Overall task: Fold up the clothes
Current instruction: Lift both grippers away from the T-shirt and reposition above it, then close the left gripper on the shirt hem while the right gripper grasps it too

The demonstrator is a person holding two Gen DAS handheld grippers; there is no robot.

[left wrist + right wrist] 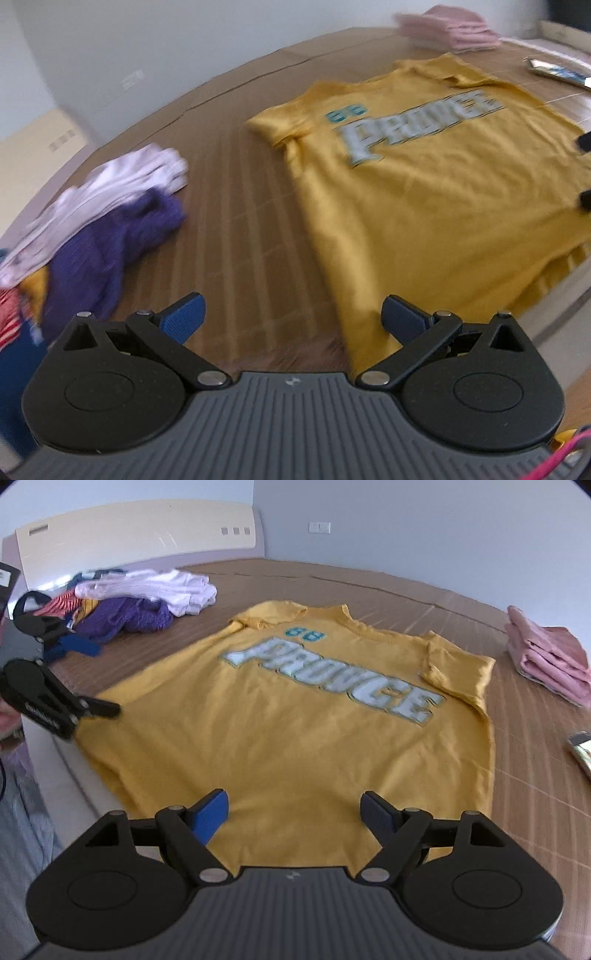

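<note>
A cardboard-covered bed (369,587) carries a flat yellow T-shirt (295,731); left tongs (291,317) and right tongs (295,812) gape wide, empty, near its hem.

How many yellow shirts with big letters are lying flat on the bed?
1. The yellow shirt lies spread flat mid-bed, between the messy clothes pile and folded pink clothes. More yellow cloth peeks from the pile.

The yellow t-shirt (295,738) is spread flat and face up on the bed, big pale "PROVOGE"-ish print across the chest, hem near, collar far. Unfolded pile of clothes (140,598) sits far left, folded pink stack (546,657) far right.
</note>
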